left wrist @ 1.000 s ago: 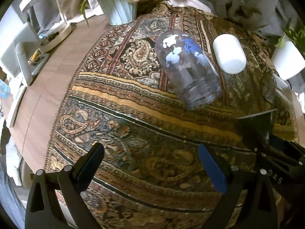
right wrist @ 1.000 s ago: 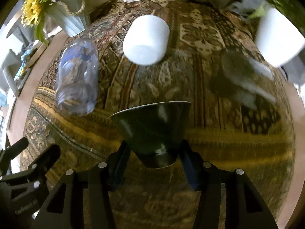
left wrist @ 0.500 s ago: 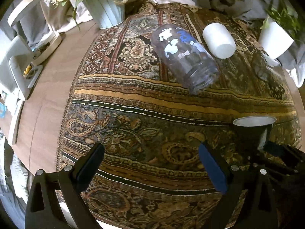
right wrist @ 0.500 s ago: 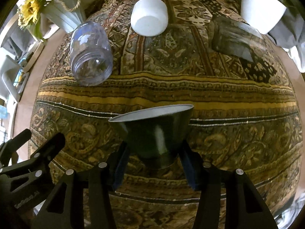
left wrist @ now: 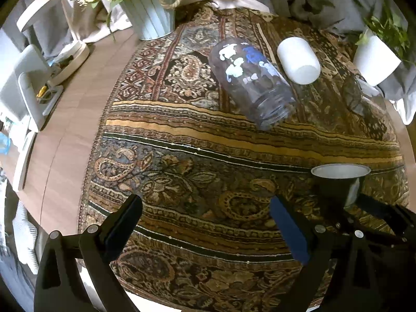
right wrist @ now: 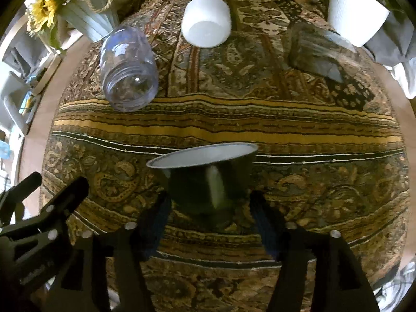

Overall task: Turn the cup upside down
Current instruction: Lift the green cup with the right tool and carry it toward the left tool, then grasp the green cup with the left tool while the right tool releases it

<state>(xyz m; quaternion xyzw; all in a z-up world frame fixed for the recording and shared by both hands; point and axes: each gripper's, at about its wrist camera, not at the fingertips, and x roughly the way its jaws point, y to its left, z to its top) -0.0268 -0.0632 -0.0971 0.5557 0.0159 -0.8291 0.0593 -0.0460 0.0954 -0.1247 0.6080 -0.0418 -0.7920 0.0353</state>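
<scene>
1. Right gripper [right wrist: 209, 202] clamped on the dark green cup [right wrist: 205, 179], fingers pinching the lower body on both sides, down near the base.
2. Left gripper [left wrist: 205, 223] spread wide with nothing in it, just hanging over the patterned cloth [left wrist: 182, 156] beside the action.
3. Cup sits mouth-up right now: pale inside visible through the rim, rim roughly level with a slight tilt. Looks lifted a bit off the cloth, though can't swear to the gap from these angles. Shows up in the left view too, at the right edge [left wrist: 338, 184], same way up.
4. So progress-wise: grab done, maybe lift done, actual flip not done. Probably somewhere under halfway.
5. Left to do, best guess: roll the wrist over until the rim points down, set it on the cloth, let go.
6. Plenty of free cloth under and around the cup for the landing. Other stuff sits well back: clear jar [right wrist: 128, 70] on its side, white cup [right wrist: 206, 24] also lying down, dark glass [right wrist: 316, 52] farther right, white pot [right wrist: 356, 10] at the corner. None of it near enough to get bumped, probably.
</scene>
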